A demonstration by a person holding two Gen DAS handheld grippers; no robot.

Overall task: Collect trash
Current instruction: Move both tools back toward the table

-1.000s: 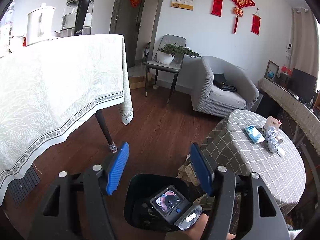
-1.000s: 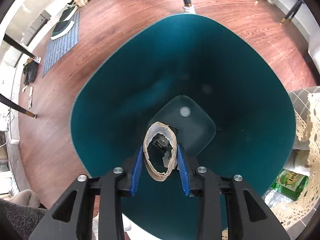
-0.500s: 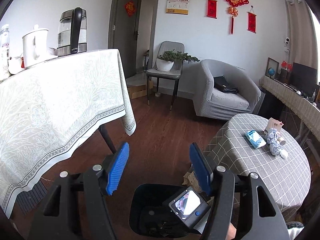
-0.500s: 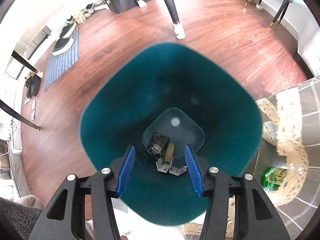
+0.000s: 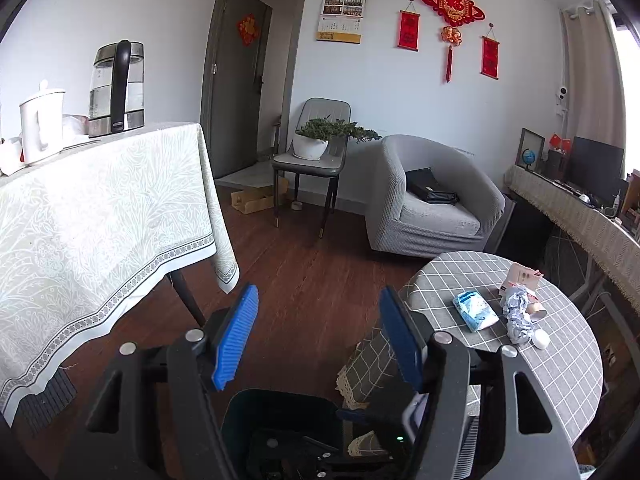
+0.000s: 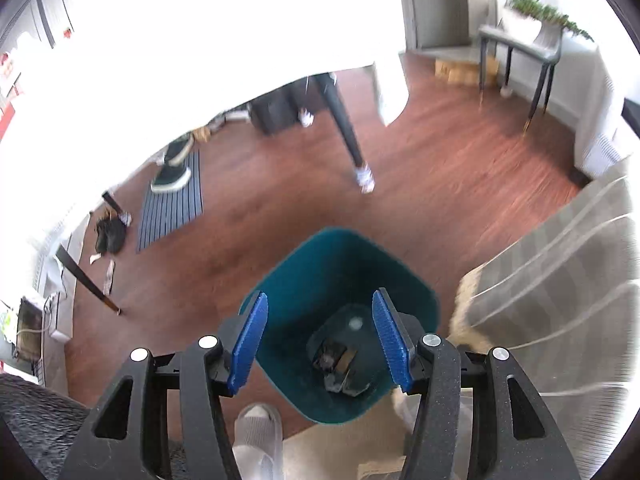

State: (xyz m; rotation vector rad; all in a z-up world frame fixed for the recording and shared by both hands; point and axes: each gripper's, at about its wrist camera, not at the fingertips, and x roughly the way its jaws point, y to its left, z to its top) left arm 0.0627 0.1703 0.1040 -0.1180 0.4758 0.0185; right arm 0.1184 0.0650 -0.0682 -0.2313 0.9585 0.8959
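Note:
A teal trash bin [image 6: 344,276] stands on the wood floor below my right gripper [image 6: 320,342], which is open and empty above it. Dropped trash [image 6: 334,360], a cardboard piece among it, lies at the bin's bottom. The bin's dark rim [image 5: 280,404] shows low in the left wrist view. My left gripper [image 5: 320,338] is open and empty, above the floor. On the small round checked table [image 5: 560,384] lie a blue tissue pack [image 5: 475,311], crumpled paper [image 5: 518,314], a small cup [image 5: 536,310], a white cap [image 5: 541,339] and a pink carton [image 5: 520,278].
A large table with a pale cloth [image 5: 92,216] stands at left, bearing a kettle [image 5: 118,88] and white jug [image 5: 40,120]. A grey armchair [image 5: 432,200] and a chair with a plant [image 5: 316,148] stand behind. My slippered foot [image 6: 256,436] is beside the bin.
My right gripper opened and dropped the cardboard piece into the bin, then rose well above it. My left gripper lifted and tilted up slightly, staying open.

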